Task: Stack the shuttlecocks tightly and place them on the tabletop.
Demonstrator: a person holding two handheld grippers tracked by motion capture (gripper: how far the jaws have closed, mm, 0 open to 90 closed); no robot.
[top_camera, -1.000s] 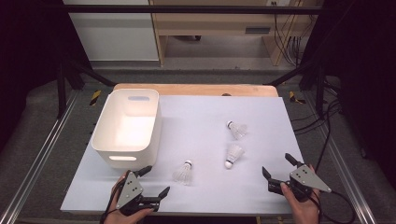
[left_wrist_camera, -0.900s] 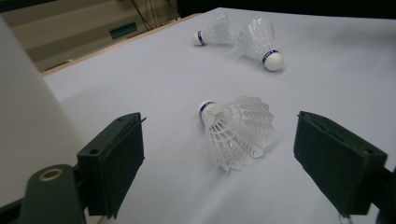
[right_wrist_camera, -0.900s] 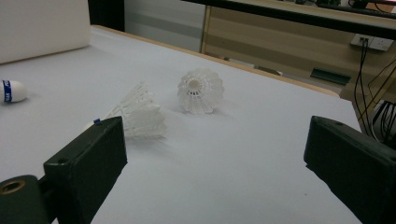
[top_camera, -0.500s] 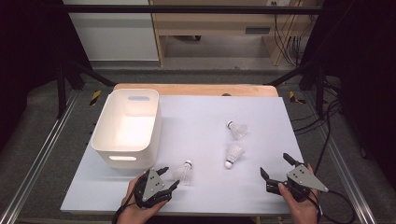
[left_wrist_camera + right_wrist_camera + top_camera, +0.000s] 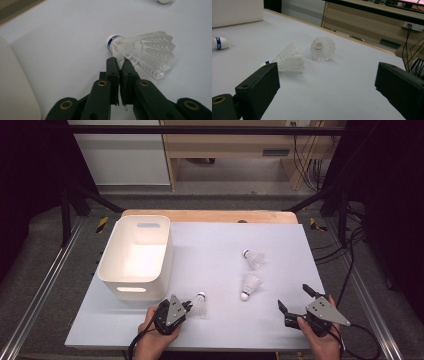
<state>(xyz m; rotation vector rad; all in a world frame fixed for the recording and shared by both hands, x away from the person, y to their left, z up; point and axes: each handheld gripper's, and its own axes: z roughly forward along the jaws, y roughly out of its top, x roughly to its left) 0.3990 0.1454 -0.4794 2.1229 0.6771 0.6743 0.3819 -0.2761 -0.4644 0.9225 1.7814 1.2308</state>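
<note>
- Shuttlecock (image 5: 140,52) lies on its side on the white tabletop (image 5: 215,245), just beside the white bin's (image 5: 112,265) near corner.
- Bin interior looks bare in the high view.
- Left gripper (image 5: 119,61) has just been closing; its jaws pinch the feather skirt's edge.
- Right gripper (image 5: 296,301) hovers wide open, holding nothing, near two other shuttlecocks (image 5: 250,284).
</note>
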